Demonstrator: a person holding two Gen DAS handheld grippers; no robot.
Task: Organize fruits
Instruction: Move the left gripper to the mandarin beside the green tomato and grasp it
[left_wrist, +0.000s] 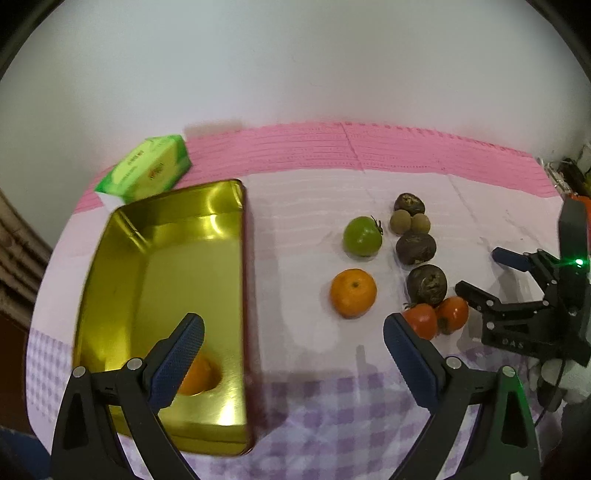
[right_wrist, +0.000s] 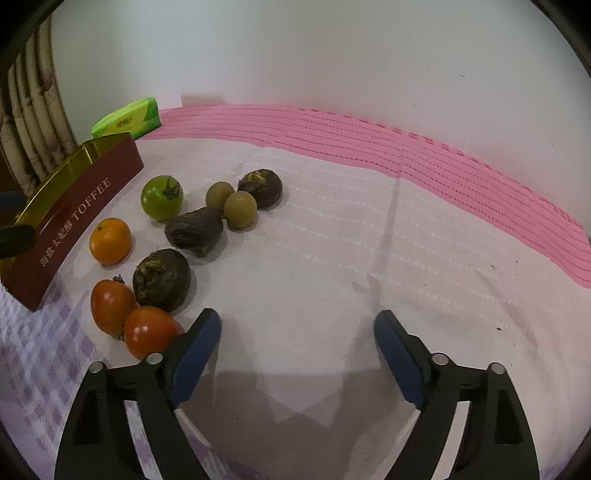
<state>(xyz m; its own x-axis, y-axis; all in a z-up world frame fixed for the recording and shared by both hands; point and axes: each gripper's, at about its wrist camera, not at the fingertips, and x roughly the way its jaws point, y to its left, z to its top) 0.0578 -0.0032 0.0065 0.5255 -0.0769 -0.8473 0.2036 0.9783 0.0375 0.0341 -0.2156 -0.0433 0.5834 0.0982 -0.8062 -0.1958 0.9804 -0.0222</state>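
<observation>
A gold tin (left_wrist: 110, 258) with a red "TOFFEE" side (right_wrist: 74, 221) holds one orange (left_wrist: 199, 376), partly hidden by my left finger. My left gripper (left_wrist: 291, 332) hangs open and empty over the tin's right edge. On the cloth lie another orange (left_wrist: 353, 292), a green tomato (left_wrist: 362, 236), two red tomatoes (right_wrist: 149, 332), three dark brown fruits (right_wrist: 161, 279) and two small tan fruits (right_wrist: 240, 209). My right gripper (right_wrist: 297, 325) stands open just right of the red tomatoes, with only bare cloth between its fingers.
A green box (left_wrist: 147, 170) lies behind the tin by the white wall. A pink mat (right_wrist: 406, 147) covers the table's back strip. Bare white cloth (right_wrist: 369, 240) stretches right of the fruit. Checked purple cloth lies at the front edge.
</observation>
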